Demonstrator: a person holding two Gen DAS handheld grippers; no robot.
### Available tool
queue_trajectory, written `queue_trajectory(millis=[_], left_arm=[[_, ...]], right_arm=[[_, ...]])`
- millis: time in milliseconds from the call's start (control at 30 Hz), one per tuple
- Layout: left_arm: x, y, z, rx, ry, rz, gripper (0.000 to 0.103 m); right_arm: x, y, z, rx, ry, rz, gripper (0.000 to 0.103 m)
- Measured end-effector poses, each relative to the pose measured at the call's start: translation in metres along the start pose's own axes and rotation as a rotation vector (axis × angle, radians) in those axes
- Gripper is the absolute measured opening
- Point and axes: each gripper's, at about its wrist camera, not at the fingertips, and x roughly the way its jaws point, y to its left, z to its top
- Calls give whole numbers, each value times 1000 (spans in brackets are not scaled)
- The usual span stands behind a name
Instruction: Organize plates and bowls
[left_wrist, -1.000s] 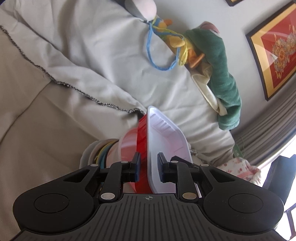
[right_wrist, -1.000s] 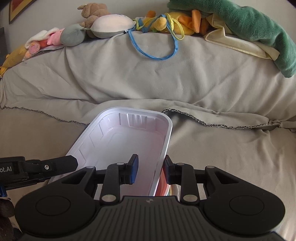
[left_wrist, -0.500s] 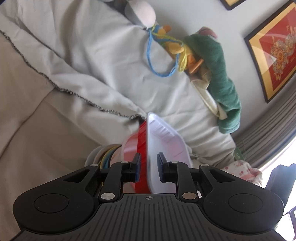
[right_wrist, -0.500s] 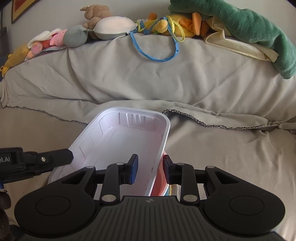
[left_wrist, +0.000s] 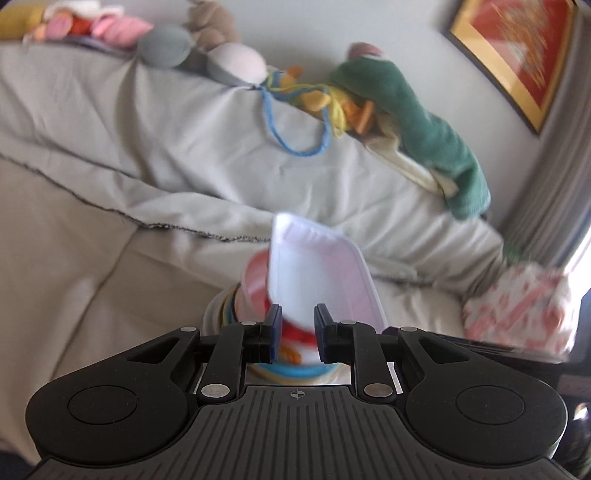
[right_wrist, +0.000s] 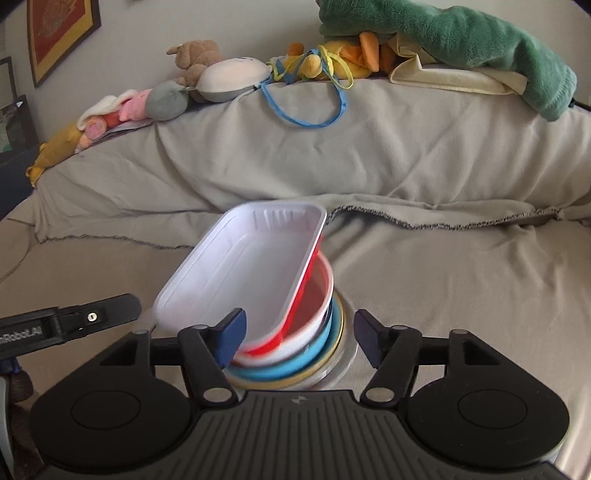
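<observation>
White plastic, red on its underside: the rectangular tray (right_wrist: 243, 266) leans at a steep tilt on the stack of bowls and plates (right_wrist: 314, 354) resting on the beige-covered sofa (right_wrist: 461, 295). I judge it was brought here to nest with the rest, and it sits crooked because it is oblong while the bowls beneath are round. From my right wrist camera the stack lies dead ahead at 12 o'clock, with soft toys (right_wrist: 221, 77) lined along the sofa back beyond. My right gripper (right_wrist: 299, 334) has just been opening; its jaws stand spread on either side of the stack, and no pad presses the tray's near corner between them. My left gripper (left_wrist: 297, 330) comes in from 9 o'clock, its jaws drawn close together around the tray's low end; blur keeps me from telling whether they truly pinch it.
</observation>
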Motion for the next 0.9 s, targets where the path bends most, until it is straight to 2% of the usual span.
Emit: queue_trajectory(millis=[133, 333, 400, 600, 700, 900], left_arm=[[-18, -27, -34, 94, 46, 92, 22], [-30, -48, -68, 97, 145, 148, 19], [-31, -56, -73, 121, 178, 151, 18], [-35, -74, -77, 203, 157, 195, 18], [-32, -73, -77, 197, 177, 172, 18], [-30, -70, -76, 189, 191, 175, 18]], right_arm=[[-26, -2, -38, 17, 63, 46, 67], [-54, -11, -73, 57, 86, 15, 68], [-59, -10, -80, 54, 89, 16, 69], [-61, -8, -86, 38, 110, 19, 69], [-61, -7, -88, 40, 118, 16, 69], [-59, -5, -90, 30, 132, 18, 69]])
